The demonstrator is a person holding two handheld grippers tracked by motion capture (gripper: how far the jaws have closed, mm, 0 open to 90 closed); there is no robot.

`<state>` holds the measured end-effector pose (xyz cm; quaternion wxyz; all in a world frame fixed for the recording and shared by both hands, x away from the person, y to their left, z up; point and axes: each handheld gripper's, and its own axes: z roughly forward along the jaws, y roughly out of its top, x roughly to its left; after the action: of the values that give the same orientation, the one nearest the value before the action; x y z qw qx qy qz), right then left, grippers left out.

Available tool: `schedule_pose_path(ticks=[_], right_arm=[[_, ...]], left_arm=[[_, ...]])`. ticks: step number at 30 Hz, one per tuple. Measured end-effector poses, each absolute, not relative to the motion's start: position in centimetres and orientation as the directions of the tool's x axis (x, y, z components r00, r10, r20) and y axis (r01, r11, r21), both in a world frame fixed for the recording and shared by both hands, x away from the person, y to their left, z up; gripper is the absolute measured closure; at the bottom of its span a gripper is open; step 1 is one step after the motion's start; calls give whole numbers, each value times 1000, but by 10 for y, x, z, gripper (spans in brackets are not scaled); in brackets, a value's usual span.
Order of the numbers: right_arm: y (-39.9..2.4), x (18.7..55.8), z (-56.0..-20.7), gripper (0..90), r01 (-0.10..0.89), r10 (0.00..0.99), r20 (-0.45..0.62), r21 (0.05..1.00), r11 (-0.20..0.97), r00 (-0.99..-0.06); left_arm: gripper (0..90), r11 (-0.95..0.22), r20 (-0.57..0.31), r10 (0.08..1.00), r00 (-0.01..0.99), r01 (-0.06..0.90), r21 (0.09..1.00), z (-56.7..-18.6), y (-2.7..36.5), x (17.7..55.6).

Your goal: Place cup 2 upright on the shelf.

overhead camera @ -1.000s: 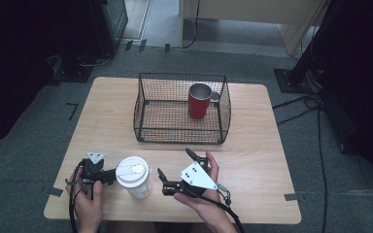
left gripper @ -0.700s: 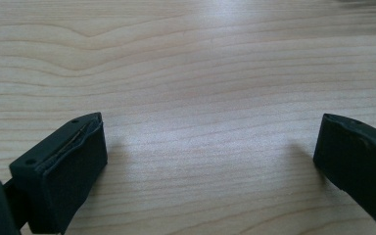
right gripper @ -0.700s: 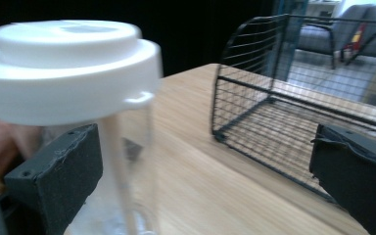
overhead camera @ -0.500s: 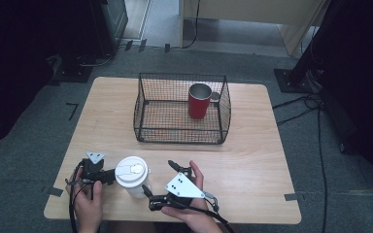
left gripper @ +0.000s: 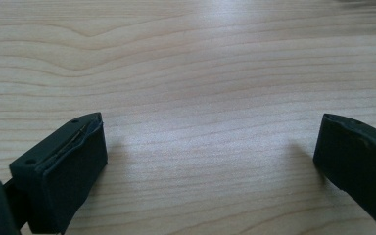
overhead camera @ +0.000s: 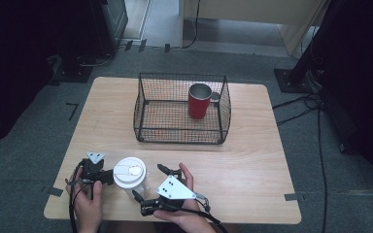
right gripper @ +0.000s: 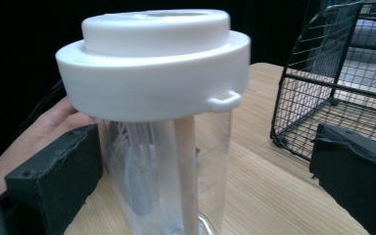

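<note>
A clear plastic tumbler with a white lid [overhead camera: 129,175] stands near the table's front edge, left of centre. My right gripper [overhead camera: 148,180] lies just to its right, open, with its jaws turned toward the tumbler. In the right gripper view the tumbler [right gripper: 166,122] stands close up between the two open jaws of the right gripper [right gripper: 205,181], and neither pad touches it. My left gripper [overhead camera: 98,174] rests just left of the tumbler. In the left gripper view, the left gripper [left gripper: 210,161] is wide open over bare wood.
A black wire basket [overhead camera: 177,132] sits at the table's middle back, with a red metal mug [overhead camera: 198,102] upright in its right rear corner. The basket [right gripper: 333,83] also appears right of the tumbler. A hand [right gripper: 54,117] lies behind the tumbler.
My right gripper has swung left and turned toward the tumbler, so its open jaws now flank it. The left gripper and the tumbler have stayed put.
</note>
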<state>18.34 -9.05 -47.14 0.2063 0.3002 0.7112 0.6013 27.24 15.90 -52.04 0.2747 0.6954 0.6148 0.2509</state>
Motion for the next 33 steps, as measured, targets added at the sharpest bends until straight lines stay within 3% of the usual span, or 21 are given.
schedule_pose_path(ticks=[25,33], right_arm=[[-50,195,-477,6,187,657,89,979,80,-748],[-44,199,-478,115,184,678,87,980,72,-729]], left_arm=[[1,-94,11,993,119,718,690,-520,159,272],[1,-94,11,993,119,718,690,-520,159,272]])
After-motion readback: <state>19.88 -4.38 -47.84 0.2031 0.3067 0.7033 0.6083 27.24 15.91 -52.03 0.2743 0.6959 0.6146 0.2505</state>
